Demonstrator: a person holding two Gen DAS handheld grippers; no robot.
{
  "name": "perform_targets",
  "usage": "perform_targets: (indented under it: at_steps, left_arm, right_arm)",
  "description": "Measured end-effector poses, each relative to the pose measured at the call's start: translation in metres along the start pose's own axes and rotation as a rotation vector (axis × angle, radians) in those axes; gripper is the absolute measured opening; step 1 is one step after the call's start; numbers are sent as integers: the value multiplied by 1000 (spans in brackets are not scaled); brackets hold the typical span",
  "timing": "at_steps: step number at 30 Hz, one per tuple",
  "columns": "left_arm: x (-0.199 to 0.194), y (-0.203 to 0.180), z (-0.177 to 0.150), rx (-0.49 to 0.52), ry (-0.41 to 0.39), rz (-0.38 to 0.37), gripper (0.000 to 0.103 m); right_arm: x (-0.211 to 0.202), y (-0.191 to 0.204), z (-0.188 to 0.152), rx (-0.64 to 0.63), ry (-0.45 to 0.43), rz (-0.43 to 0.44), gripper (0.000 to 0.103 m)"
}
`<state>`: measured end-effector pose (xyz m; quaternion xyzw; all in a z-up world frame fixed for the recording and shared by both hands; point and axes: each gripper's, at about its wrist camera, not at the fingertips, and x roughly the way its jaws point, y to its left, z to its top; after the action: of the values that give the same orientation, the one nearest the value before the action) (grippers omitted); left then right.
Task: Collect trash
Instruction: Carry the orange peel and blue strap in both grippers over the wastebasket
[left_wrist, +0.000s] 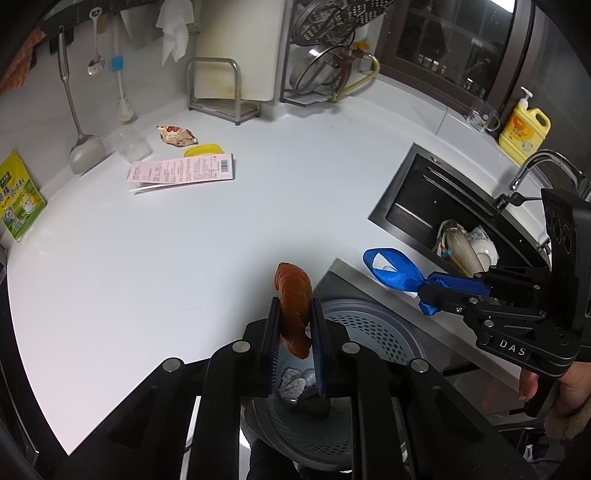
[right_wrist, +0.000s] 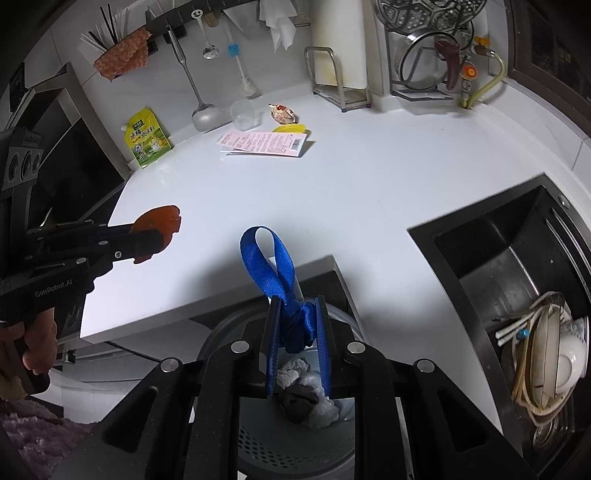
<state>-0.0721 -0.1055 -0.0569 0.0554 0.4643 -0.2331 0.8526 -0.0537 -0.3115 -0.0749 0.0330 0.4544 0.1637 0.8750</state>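
My left gripper is shut on a curled orange-brown peel, held above the grey perforated trash bin below the counter edge. The same peel and left gripper show at the left of the right wrist view. My right gripper is shut on the knot of a blue ribbon, its loop standing up over the bin. In the left wrist view that ribbon hangs from the right gripper. Crumpled white paper and a dark lump lie in the bin.
On the white counter far back lie a pink receipt, a yellow lid, a snack wrapper and a clear cup. A green pouch leans on the wall. The sink at right holds dishes.
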Motion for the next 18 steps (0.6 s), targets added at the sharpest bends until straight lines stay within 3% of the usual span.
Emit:
perform_targets:
  at_steps: [18]
  left_arm:
    - [0,-29,-17,23,17,-13,15]
  right_arm:
    - [-12,-11,-38,36,19,1,17]
